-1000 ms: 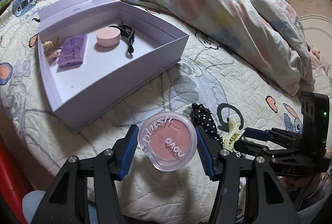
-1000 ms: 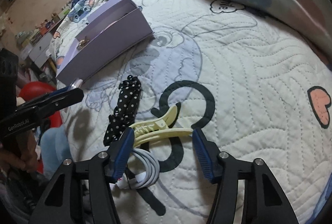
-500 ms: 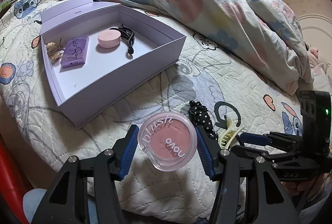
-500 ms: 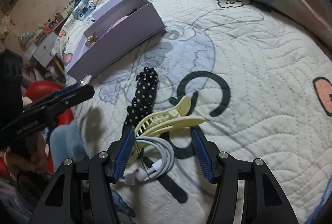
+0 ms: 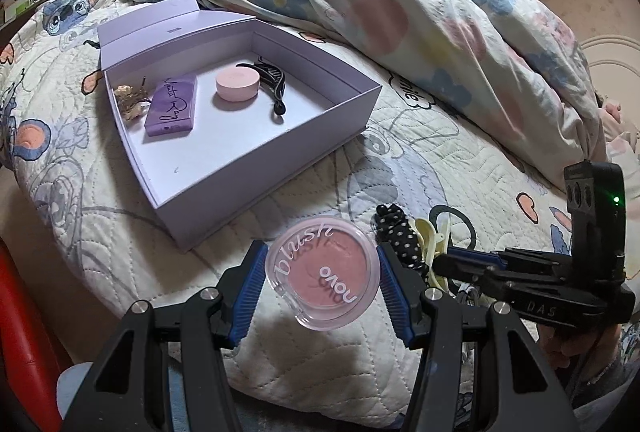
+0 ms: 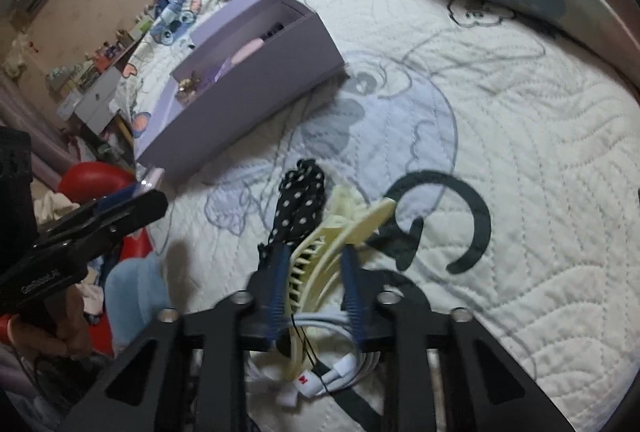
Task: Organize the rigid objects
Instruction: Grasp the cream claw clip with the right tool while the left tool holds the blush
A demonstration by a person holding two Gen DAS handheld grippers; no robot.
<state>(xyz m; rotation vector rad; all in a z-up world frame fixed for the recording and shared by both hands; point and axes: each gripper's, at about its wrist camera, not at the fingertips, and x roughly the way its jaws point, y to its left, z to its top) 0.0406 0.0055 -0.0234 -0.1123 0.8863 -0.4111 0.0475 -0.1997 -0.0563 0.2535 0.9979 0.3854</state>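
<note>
Right gripper (image 6: pixel 314 282): 2 ribbed blue pads clamped on toothed cream plastic claw clip (image 6: pixel 332 244); left gripper (image 5: pixel 322 274) grips round, glossy blush compact (image 5: pixel 323 274).

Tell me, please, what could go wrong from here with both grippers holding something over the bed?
The right gripper is shut on the cream hair claw, and the white cable lies right under it, so lifting may drag the cable along. The left gripper holds the round blush compact only by its edges; it could slip before reaching the lilac box.
</note>
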